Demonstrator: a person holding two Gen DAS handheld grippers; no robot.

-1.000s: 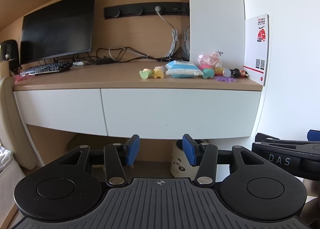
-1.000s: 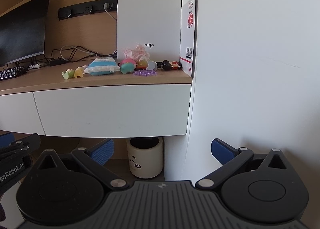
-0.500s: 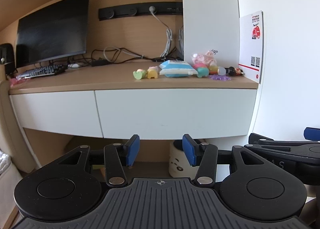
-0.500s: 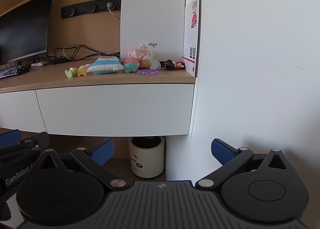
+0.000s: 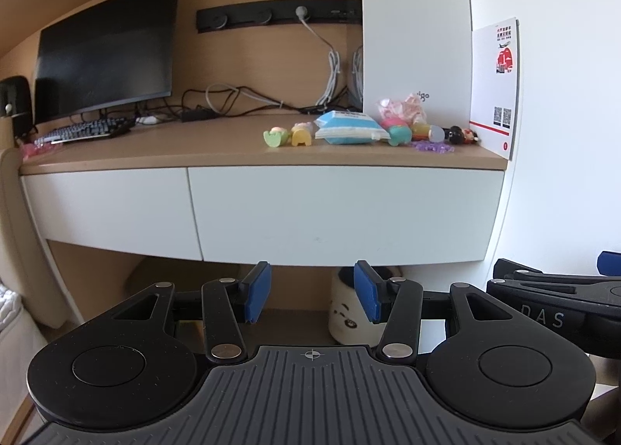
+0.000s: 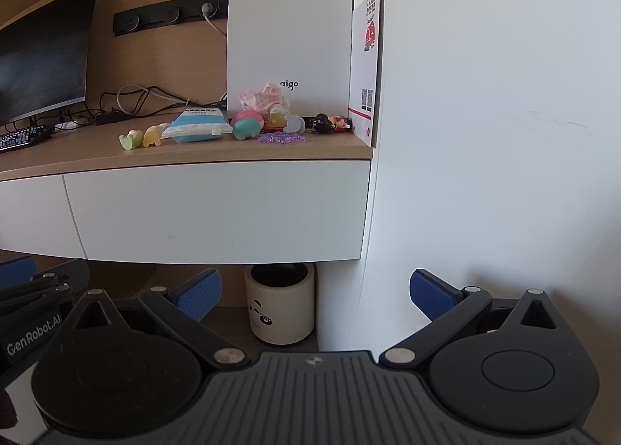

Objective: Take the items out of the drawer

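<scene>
1. While the wide white drawer front point(image 5: 341, 212) under the wooden bench point(image 5: 186, 150) sits flush and shut in the left wrist view, nothing can be seen of its inside, so I cannot tell whether any items remain in it.
2. Above that drawer front, on the bench, lies a row of small things: a green toy figure point(image 5: 274, 136), a yellow toy figure point(image 5: 302, 134), a blue-and-white soft packet point(image 5: 349, 128), a teal-and-pink round toy point(image 5: 398, 133), a scatter of purple beads point(image 5: 434, 146) and a small black-and-red doll point(image 5: 462, 134). Judging by this, they may be the items already taken out, though that is a guess.
3. Below the drawer front, the left gripper point(image 5: 311, 295) hangs with its blue-padded jaws apart and nothing between them; a cream cylindrical bin with a panda face point(image 5: 351, 318) stands on the floor beyond.
4. Left of the drawer front is a narrower white drawer front point(image 5: 108, 208), also shut.
5. Turning to the right wrist view, the same wide drawer front point(image 6: 217, 212) is closed against the white side wall, with the toys and packet point(image 6: 200, 126) above it.
6. Below it, the right gripper point(image 6: 316, 295) has its jaws spread wide and empty, near the bin point(image 6: 280, 307).
7. My judgement: either the task is at its end with the drawer pushed shut, or it has yet to begin; neither gripper touches the drawer now.
</scene>
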